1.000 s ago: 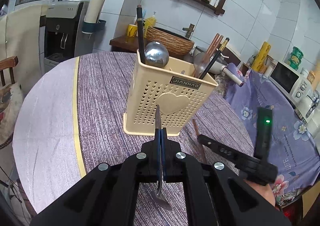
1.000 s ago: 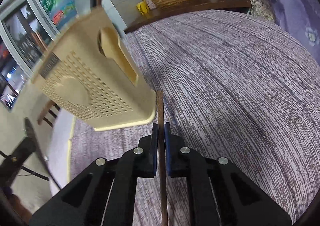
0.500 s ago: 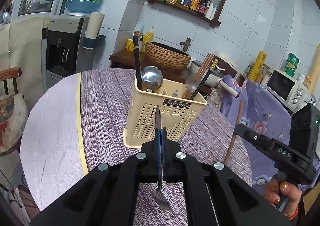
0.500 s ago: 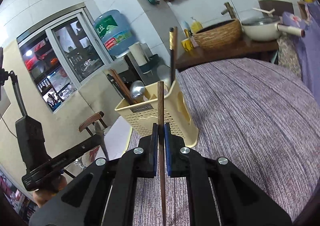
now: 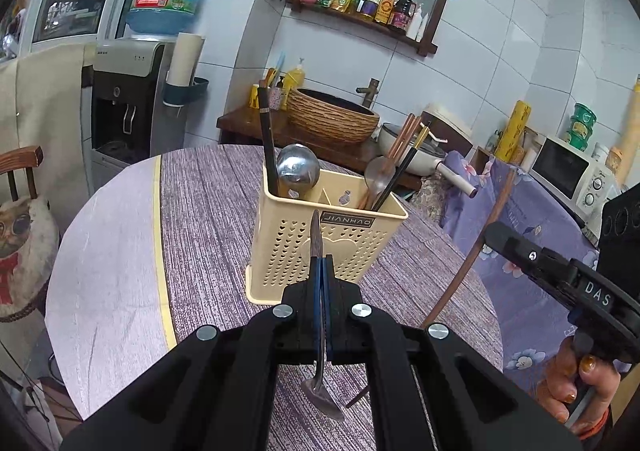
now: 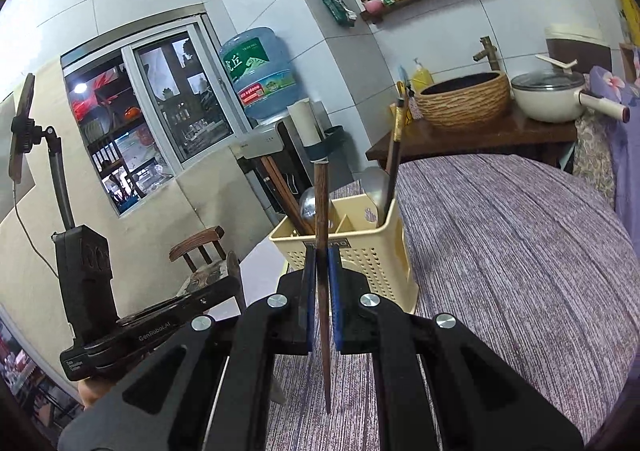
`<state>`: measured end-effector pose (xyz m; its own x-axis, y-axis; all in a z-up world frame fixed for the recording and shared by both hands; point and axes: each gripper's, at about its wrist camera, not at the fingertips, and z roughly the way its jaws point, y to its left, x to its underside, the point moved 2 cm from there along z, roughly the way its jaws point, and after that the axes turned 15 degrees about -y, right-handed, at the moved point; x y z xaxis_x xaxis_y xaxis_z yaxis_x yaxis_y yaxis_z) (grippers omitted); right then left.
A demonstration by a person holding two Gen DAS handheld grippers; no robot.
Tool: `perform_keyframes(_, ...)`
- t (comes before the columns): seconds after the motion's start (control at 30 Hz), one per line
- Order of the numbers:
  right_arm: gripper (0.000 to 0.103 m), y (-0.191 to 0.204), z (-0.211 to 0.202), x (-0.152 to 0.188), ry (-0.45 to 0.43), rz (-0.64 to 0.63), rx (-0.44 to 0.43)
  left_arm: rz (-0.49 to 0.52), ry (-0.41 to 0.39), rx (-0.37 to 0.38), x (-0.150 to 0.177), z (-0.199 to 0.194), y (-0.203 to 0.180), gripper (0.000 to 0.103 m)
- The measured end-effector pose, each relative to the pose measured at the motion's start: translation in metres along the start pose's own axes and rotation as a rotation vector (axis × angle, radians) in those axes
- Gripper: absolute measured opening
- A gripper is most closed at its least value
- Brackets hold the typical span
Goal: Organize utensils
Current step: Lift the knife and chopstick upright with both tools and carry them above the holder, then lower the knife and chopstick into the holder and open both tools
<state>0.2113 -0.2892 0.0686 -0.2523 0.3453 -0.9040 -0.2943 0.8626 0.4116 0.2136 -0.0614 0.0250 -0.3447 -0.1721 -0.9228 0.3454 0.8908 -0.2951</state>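
Both grippers are being held closed on utensils above the round table covered with a purple striped cloth (image 5: 208, 211). By the left gripper (image 5: 321, 271) a slim metal spoon (image 5: 320, 391) is being pinched at mid-handle between the two blue-lined pads, the handle tip pointing forward and up, the bowl hanging back below the jaws. By the right gripper (image 6: 321, 279) a dark brown wooden chopstick (image 6: 322, 235) is being clamped between narrow jaws, standing nearly upright, the thick end rising above the pads and the thin tip hanging below them over the cloth.

The table is being occupied by a cream perforated plastic utensil holder (image 5: 320, 247) with a heart shape and a dark label on its front wall, divided inside into compartments. It is being viewed just ahead of both grippers, upright, near the middle of the cloth. In its left compartment, in the left wrist view, a steel ladle (image 5: 298, 170) and a dark chopstick (image 5: 267, 147) are being kept standing. In its right compartment a second metal spoon (image 5: 376, 175), reddish wooden chopsticks (image 5: 402, 139) and a black chopstick with a gold band (image 5: 404, 167) are being kept leaning outward.

In the left wrist view the right gripper (image 5: 496, 235) is being shown off to the right of the holder, with the brown chopstick slanting down from it toward the table edge.
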Motion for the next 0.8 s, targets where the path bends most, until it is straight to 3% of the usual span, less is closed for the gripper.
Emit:
perform_keyframes(0.17, 0.007, 0.009, 0.005, -0.018, -0.008, -0.024, -0.02, 0.01, -0.009, 0.019, -0.014, 0.001, -0.004, 0.002)
perform_keyframes(0.37, 0.007, 0.028, 0.011, -0.053, -0.053, -0.085, -0.05, 0.017, -0.092, 0.033, -0.058, -0.001, -0.012, 0.002)
perform_keyframes(0.67, 0.007, 0.045, 0.037, -0.125, -0.186, -0.152, -0.004, 0.072, -0.262, -0.063, -0.125, 0.021, -0.025, 0.002)
perform_keyframes(0.8, 0.007, 0.043, 0.052, -0.143, -0.238, -0.181, 0.037, 0.108, -0.308, -0.107, -0.137, 0.04, -0.029, 0.002)
